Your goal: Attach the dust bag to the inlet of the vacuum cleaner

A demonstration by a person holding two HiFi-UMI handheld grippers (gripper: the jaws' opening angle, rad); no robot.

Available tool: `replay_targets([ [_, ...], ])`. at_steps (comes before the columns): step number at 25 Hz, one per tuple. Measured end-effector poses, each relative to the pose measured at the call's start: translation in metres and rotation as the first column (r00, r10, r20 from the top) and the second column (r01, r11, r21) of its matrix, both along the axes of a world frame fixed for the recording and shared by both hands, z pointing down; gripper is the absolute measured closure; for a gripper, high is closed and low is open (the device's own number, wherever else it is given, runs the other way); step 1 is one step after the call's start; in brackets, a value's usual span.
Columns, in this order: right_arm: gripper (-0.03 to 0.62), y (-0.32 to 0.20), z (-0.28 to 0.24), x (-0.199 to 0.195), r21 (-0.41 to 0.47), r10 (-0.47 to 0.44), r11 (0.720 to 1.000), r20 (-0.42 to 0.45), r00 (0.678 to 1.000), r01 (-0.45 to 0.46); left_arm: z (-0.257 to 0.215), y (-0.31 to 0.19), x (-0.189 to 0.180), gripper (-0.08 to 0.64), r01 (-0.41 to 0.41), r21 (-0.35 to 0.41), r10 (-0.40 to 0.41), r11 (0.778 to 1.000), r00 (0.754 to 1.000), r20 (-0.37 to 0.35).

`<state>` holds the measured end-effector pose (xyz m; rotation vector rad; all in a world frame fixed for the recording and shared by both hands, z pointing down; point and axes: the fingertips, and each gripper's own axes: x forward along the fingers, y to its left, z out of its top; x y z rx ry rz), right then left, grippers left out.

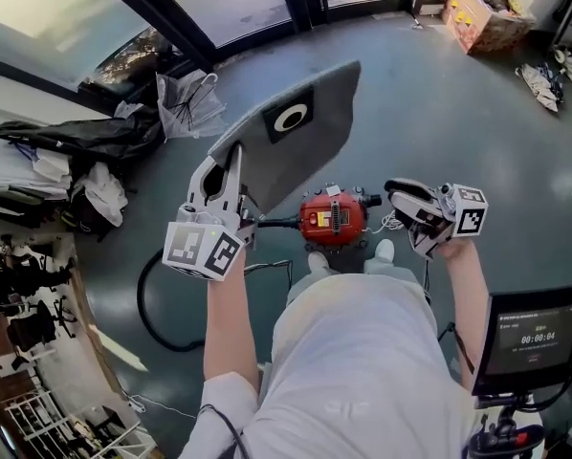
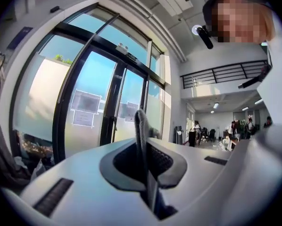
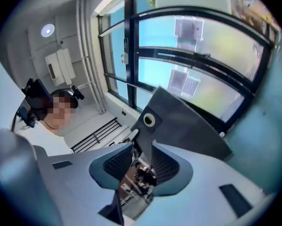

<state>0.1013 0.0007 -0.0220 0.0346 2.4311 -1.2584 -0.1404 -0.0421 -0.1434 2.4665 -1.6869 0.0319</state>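
In the head view I hold the grey dust bag [image 1: 310,142] up in the air by its lower left edge, with my left gripper [image 1: 221,165] shut on it. Its black collar with a white ring [image 1: 291,118] faces up. The left gripper view shows the bag's edge [image 2: 141,131] pinched upright between the shut jaws. The red vacuum cleaner [image 1: 332,218] stands on the floor below the bag, by the person's feet. My right gripper [image 1: 401,208] hovers just right of the vacuum, open and holding nothing. Seen from my right gripper [image 3: 141,159], the bag [image 3: 193,126] and its collar ring [image 3: 149,120] lie beyond the jaws.
A black hose [image 1: 157,304] curls on the floor at the left of the vacuum. Clothes and a folded umbrella [image 1: 186,98] lie by the glass doors at the upper left. A cardboard box [image 1: 482,12] sits far right. A small screen [image 1: 535,338] stands at the lower right.
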Motion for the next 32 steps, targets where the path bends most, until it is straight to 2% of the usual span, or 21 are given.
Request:
replay_targets([
  [2,0.488,-0.034,-0.008,0.007,0.106,0.136,0.986,-0.054,0.989,-0.130,-0.003,-0.003,0.003,0.543,-0.018,-0.001,0.018,1.000,0.998,0.061],
  [3,0.488,-0.046,-0.017,0.004,0.204,0.186,0.965,-0.099,0.978,-0.163,-0.004,-0.003,0.002,0.543,-0.023,-0.003,0.024,1.000,0.995,0.092],
  [4,0.488,-0.056,-0.028,-0.004,0.321,0.224,0.933,-0.155,0.962,-0.165,-0.006,-0.003,-0.001,0.543,-0.029,-0.009,0.030,1.000,0.991,0.130],
  [5,0.488,-0.064,-0.039,-0.013,0.442,0.255,0.886,-0.212,0.943,-0.140,-0.006,-0.002,-0.004,0.543,-0.036,-0.020,0.039,0.999,0.985,0.171],
  [7,0.488,-0.080,-0.065,-0.037,0.649,0.299,0.759,-0.293,0.908,-0.041,-0.005,-0.001,-0.007,0.543,-0.068,-0.055,0.079,0.996,0.968,0.240],
  [9,0.486,-0.093,-0.091,-0.064,0.773,0.300,0.629,-0.344,0.890,0.087,-0.002,0.001,-0.006,0.543,-0.108,-0.098,0.132,0.989,0.948,0.288],
  [10,0.429,-0.097,-0.099,-0.079,0.806,0.286,0.571,-0.376,0.882,0.158,-0.001,0.001,-0.005,0.543,-0.124,-0.119,0.155,0.985,0.938,0.311],
  [11,0.327,-0.100,-0.104,-0.092,0.825,0.270,0.514,-0.414,0.869,0.234,0.001,0.002,-0.004,0.543,-0.138,-0.139,0.177,0.981,0.927,0.330],
  [13,0.310,-0.102,-0.102,-0.114,0.831,0.245,0.398,-0.505,0.828,0.389,0.001,0.004,0.002,0.543,-0.174,-0.176,0.227,0.969,0.908,0.353],
  [14,0.310,-0.101,-0.097,-0.122,0.815,0.227,0.352,-0.552,0.803,0.461,0.000,0.004,0.007,0.543,-0.199,-0.194,0.258,0.961,0.897,0.360],
  [15,0.310,-0.099,-0.091,-0.130,0.788,0.196,0.318,-0.599,0.777,0.527,-0.001,0.004,0.011,0.543,-0.227,-0.210,0.292,0.951,0.883,0.367],
  [17,0.310,-0.089,-0.075,-0.141,0.719,0.095,0.270,-0.681,0.726,0.640,-0.004,0.000,0.019,0.543,-0.276,-0.236,0.350,0.932,0.856,0.380],
  [19,0.311,-0.071,-0.056,-0.147,0.656,0.000,0.210,-0.741,0.671,0.725,-0.003,0.000,0.026,0.543,-0.318,-0.266,0.403,0.910,0.827,0.391],
  [20,0.313,-0.061,-0.047,-0.147,0.625,-0.037,0.201,-0.765,0.643,0.755,0.001,0.003,0.029,0.543,-0.334,-0.286,0.429,0.898,0.809,0.401],
  [21,0.318,-0.053,-0.041,-0.147,0.588,-0.077,0.218,-0.785,0.614,0.779,0.005,0.007,0.030,0.543,-0.344,-0.307,0.450,0.887,0.792,0.412],
  [23,0.552,-0.040,-0.034,-0.144,0.499,-0.192,0.307,-0.802,0.566,0.811,0.013,0.011,0.029,0.543,-0.352,-0.338,0.475,0.873,0.771,0.424],
  [24,0.555,-0.032,-0.033,-0.143,0.458,-0.260,0.348,-0.791,0.554,0.818,0.016,0.012,0.028,0.543,-0.355,-0.348,0.483,0.868,0.767,0.421],
  [25,0.557,-0.021,-0.033,-0.142,0.426,-0.322,0.378,-0.772,0.548,0.822,0.019,0.013,0.028,0.543,-0.360,-0.357,0.492,0.862,0.764,0.417],
  [27,0.557,-0.001,-0.033,-0.142,0.375,-0.415,0.439,-0.722,0.554,0.817,0.025,0.016,0.028,0.543,-0.367,-0.373,0.507,0.852,0.754,0.418],
  [29,0.557,0.006,-0.030,-0.144,0.304,-0.465,0.541,-0.669,0.580,0.784,0.033,0.016,0.026,0.541,-0.377,-0.390,0.525,0.840,0.747,0.408],
  [32,0.560,-0.008,-0.005,-0.136,0.150,-0.478,0.709,-0.617,0.625,0.689,0.048,0.014,0.014,0.511,-0.397,-0.412,0.547,0.820,0.757,0.358],
])
